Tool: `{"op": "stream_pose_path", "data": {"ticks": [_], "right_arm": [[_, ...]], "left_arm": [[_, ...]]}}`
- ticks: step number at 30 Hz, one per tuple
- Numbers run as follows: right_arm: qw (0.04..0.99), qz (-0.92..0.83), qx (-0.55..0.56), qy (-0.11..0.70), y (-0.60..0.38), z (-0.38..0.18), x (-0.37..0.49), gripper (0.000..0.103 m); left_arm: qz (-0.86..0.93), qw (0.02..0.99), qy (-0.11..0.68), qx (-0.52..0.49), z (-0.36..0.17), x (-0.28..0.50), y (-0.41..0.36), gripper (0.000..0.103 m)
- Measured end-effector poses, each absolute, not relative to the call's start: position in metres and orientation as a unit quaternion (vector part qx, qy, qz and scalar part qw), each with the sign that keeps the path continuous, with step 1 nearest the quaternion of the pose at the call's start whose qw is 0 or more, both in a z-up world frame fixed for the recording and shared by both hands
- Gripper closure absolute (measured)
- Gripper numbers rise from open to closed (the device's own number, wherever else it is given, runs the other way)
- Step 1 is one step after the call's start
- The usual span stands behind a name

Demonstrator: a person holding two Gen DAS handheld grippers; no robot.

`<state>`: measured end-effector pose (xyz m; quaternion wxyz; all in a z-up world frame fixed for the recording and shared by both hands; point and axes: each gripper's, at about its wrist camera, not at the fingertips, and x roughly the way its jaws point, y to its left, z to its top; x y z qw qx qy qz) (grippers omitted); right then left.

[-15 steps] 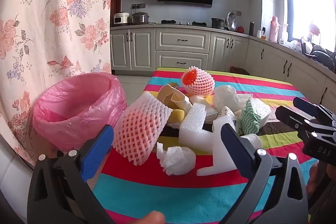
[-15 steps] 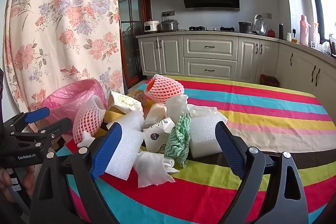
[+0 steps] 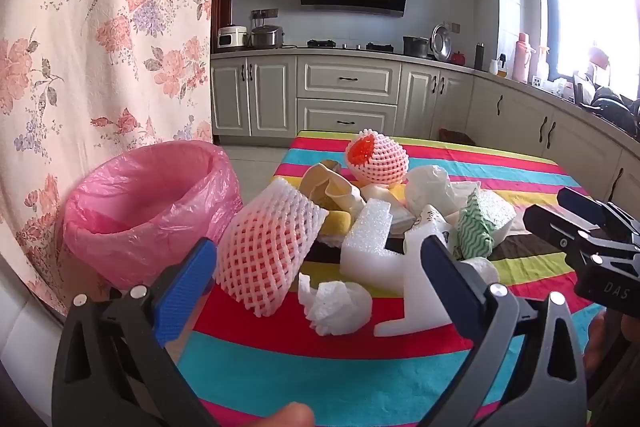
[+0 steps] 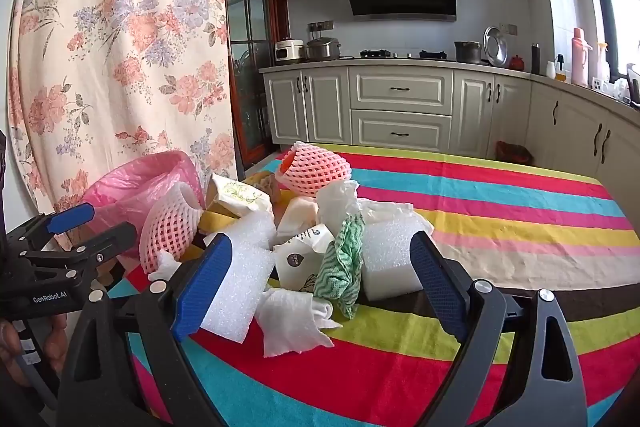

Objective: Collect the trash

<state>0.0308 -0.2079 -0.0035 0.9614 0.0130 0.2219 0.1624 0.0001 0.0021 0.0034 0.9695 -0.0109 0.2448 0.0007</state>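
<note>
A pile of trash lies on the striped tablecloth (image 3: 320,379): a pink foam fruit net (image 3: 268,255), a crumpled tissue (image 3: 336,303), white foam blocks (image 3: 368,239), a green-patterned wrapper (image 3: 474,231) and a second net with red inside (image 3: 376,159). A bin with a pink bag (image 3: 148,203) stands left of the table. My left gripper (image 3: 316,275) is open and empty, just short of the net and tissue. My right gripper (image 4: 316,267) is open and empty in front of a foam block (image 4: 236,283), a tissue (image 4: 292,319), the wrapper (image 4: 340,263).
A floral curtain (image 3: 100,47) hangs at the left behind the bin. Kitchen cabinets (image 3: 348,91) and a counter run along the back and right. The right gripper shows at the right edge of the left wrist view (image 3: 592,239); the left gripper shows at the left of the right wrist view (image 4: 72,243).
Both grippers have edged slightly closer to the pile. Nothing has been taken hold of.
</note>
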Motion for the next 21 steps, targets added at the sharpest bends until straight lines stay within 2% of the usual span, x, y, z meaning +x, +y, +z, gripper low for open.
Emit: {"op": "stream_pose_path", "data": {"ticks": [21], "right_arm": [[0.962, 0.162, 0.015, 0.221, -0.2144, -0.0014, 0.0297, 0.018]], "left_arm": [[0.001, 0.971, 0.240, -0.009, 0.0053, -0.0010, 0.0010, 0.004]]}}
